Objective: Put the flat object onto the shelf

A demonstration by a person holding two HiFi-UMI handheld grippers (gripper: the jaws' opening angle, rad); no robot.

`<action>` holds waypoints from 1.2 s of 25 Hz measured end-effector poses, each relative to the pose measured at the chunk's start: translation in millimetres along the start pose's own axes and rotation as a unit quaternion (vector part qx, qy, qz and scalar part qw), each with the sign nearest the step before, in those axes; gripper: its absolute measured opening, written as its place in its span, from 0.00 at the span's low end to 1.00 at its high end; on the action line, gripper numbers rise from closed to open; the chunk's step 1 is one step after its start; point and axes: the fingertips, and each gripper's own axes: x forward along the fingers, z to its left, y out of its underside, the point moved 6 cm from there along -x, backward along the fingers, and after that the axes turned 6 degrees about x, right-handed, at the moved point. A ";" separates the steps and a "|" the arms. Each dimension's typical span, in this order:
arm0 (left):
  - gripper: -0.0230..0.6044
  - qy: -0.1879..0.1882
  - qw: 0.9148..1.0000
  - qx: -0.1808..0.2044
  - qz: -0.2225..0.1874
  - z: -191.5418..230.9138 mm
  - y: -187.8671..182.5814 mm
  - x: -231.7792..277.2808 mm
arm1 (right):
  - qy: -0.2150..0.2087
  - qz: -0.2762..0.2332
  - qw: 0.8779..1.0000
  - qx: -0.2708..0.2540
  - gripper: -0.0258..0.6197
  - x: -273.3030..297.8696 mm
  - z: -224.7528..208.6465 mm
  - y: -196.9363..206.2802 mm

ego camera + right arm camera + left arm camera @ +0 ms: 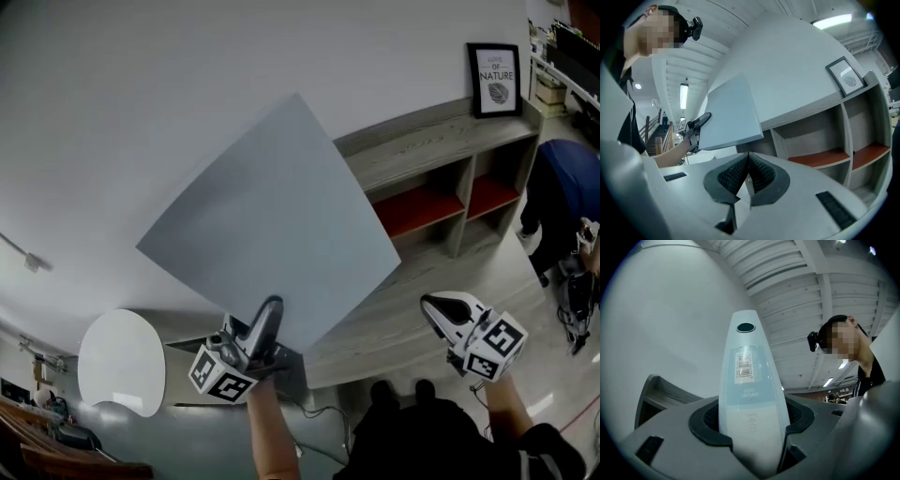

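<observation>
The left claw (267, 323) is clamped on the lower corner of the flat object (272, 216), a thin, stiff-looking, pale blue-grey square sheet with a smooth matt face and a barcode sticker (744, 365) on one side. It is held in the air, turned like a diamond, probably so its free edge can lead towards the shelf (422, 150), a grey wood-grain unit with red-floored compartments. The right claw (441, 314), closed and empty, hovers well apart.

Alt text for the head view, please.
The left tongs clamp the lower corner of a pale grey flat board, held up tilted before a white wall. The right tongs, shut and empty, hang to its right; the wooden shelf stands beyond.
</observation>
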 end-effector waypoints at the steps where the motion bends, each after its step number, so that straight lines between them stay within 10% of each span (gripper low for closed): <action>1: 0.51 0.007 1.000 -0.002 -0.003 6.6 -2.3 4.8 | 0.006 -0.003 1.000 -0.003 0.06 2.5 2.5 -1.6; 30: 0.51 0.085 0.995 0.053 0.006 141.6 -34.8 124.3 | 0.138 -0.039 0.989 -0.040 0.06 43.3 51.3 0.1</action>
